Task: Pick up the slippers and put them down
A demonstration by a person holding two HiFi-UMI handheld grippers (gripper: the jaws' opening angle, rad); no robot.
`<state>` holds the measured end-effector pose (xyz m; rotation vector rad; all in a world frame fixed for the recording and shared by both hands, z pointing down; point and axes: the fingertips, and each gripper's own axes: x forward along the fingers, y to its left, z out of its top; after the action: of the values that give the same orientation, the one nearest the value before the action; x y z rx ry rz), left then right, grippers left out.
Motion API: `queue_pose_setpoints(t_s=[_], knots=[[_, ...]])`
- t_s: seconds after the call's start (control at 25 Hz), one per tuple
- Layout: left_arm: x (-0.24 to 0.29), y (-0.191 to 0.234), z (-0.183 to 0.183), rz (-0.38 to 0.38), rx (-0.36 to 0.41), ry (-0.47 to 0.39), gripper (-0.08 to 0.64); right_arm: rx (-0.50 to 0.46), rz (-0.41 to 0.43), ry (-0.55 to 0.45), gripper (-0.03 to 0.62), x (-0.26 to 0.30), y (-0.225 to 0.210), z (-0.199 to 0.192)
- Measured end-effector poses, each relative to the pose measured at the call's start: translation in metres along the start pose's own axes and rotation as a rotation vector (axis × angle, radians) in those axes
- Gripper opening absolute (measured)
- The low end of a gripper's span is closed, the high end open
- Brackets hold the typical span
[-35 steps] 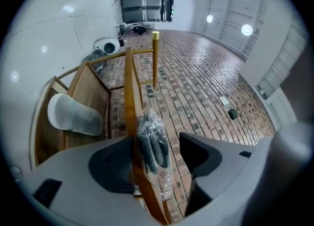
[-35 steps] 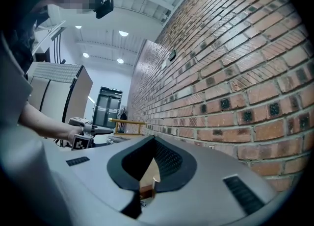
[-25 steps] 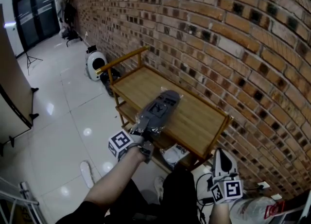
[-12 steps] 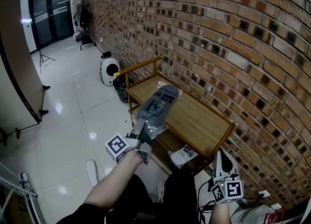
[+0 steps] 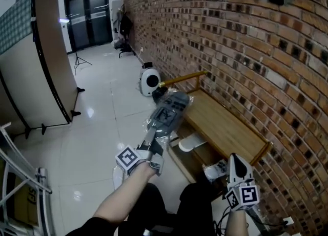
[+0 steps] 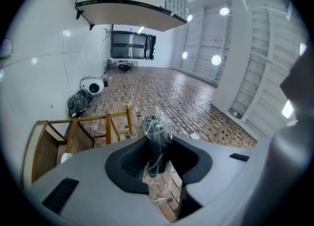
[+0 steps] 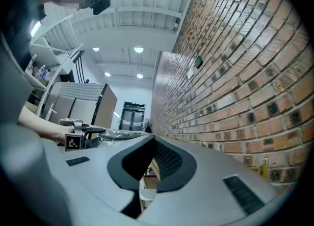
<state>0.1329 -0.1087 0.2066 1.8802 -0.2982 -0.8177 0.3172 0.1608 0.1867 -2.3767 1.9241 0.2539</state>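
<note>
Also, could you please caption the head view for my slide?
Left gripper holds a bagged slipper aloft beside a wooden rack along a brick wall.

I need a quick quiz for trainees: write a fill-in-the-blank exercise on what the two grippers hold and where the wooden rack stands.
1. The left gripper is shut on a grey slipper wrapped in clear ____.
2. The right gripper, with its jaws together, holds ____.
3. The wall behind the wooden rack is made of ____.

Missing words: plastic; nothing; brick.
</note>
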Motion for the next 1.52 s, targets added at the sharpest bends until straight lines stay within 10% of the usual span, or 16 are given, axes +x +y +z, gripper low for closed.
queue_pose_setpoints(t_s=[0.52, 1.08, 1.52], knots=[[-0.112, -0.019, 0.141, 0.027, 0.138, -0.276, 0.110, 0.045, 0.262, -0.008, 0.003, 0.061, 0.128, -0.005], [-0.116, 0.078, 0.174, 0.118, 0.151, -0.395, 0.110, 0.040, 0.431, 0.051, 0.003, 0.165, 0.177, -0.054], [-0.126, 0.237, 0.171, 0.266, 0.122, -0.385, 0.110, 0.100, 0.505, 0.257, 0.003, 0.241, 0.230, -0.188]])
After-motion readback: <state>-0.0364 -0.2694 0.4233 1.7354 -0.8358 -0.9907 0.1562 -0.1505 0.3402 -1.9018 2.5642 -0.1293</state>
